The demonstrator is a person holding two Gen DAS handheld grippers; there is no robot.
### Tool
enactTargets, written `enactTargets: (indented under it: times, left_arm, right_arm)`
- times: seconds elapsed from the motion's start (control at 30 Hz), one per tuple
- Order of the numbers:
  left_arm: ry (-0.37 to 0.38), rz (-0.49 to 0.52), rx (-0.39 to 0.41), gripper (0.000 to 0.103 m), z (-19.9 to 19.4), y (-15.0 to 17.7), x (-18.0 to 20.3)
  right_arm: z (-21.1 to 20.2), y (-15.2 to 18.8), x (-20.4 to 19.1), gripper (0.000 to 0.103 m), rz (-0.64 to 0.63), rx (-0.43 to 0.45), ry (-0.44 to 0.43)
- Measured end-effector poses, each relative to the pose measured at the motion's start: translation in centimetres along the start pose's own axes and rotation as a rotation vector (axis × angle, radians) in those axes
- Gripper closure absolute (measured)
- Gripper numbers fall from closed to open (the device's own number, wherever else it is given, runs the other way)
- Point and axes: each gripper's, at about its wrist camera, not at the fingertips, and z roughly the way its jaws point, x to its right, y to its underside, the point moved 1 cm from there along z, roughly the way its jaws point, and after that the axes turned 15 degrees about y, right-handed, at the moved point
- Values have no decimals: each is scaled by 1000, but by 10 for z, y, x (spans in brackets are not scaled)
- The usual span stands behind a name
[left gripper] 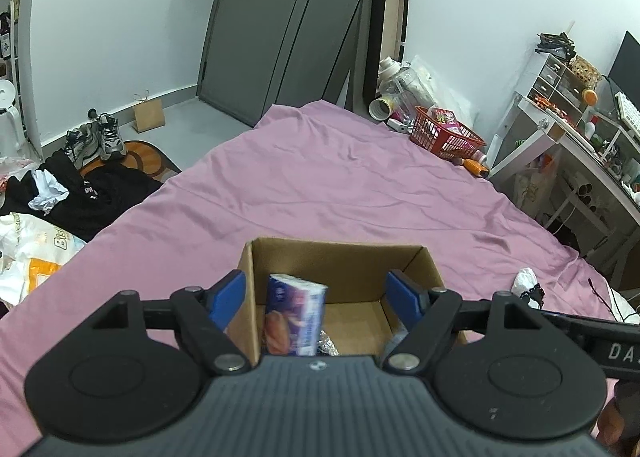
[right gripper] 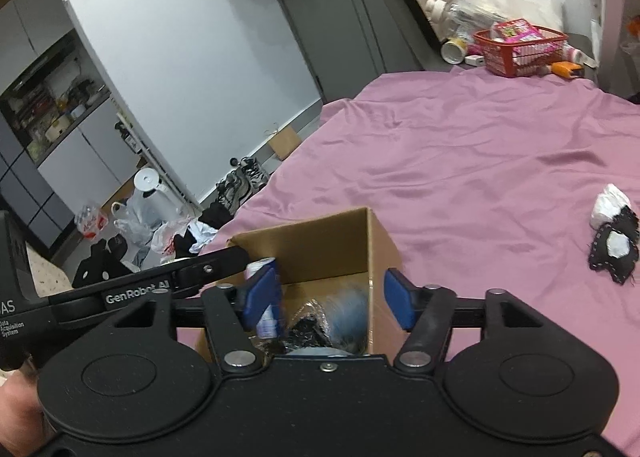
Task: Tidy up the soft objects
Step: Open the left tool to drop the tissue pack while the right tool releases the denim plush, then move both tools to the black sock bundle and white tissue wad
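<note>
An open cardboard box [left gripper: 340, 257] [right gripper: 320, 241] sits on the pink bedsheet [left gripper: 320, 177] [right gripper: 480, 137]. A blue tissue pack [left gripper: 296, 313] [right gripper: 266, 321] stands inside it at the left wall. Beside the pack lie a black item in clear wrap [right gripper: 304, 323] and a blurred blue-white thing [right gripper: 348, 309]. My left gripper [left gripper: 318, 297] hovers open over the box, with nothing between its blue fingers. Over the same box my right gripper [right gripper: 330, 301] is open and empty too. A white bundle [right gripper: 610, 203] and a black-and-white soft piece [left gripper: 528, 285] [right gripper: 614, 247] lie on the sheet to the right.
A red basket [left gripper: 448, 133] [right gripper: 520, 49] of packets stands at the bed's far corner by bottles and a desk [left gripper: 580, 145]. On the floor to the left lie shoes [left gripper: 100, 137], dark clothes [left gripper: 92, 193] and plastic bags [left gripper: 36, 253]. A grey door [left gripper: 280, 17] is behind.
</note>
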Motion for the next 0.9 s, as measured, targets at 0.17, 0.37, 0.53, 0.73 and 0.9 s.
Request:
enactTargets:
  times: [0.17,0.37,0.53,0.73,0.9]
  left_arm:
    - [3,5,9,25,-4,0,5]
    - [13,12,36,23,-8,2,19]
    - [44,18,34,22,-6,6,37]
    - [89,20,20,20,-2,11,62]
    - [111,28,-44,20,4,12,84]
  right_arm:
    - [-5,4,14,21,17,-7,43]
    - [-18,10,37,9,38,22,63]
    - [-27,16,58,0,57,48,90]
    - [-36,18,82,0,90,61,105]
    - [-44,19,100,0,88,84,104]
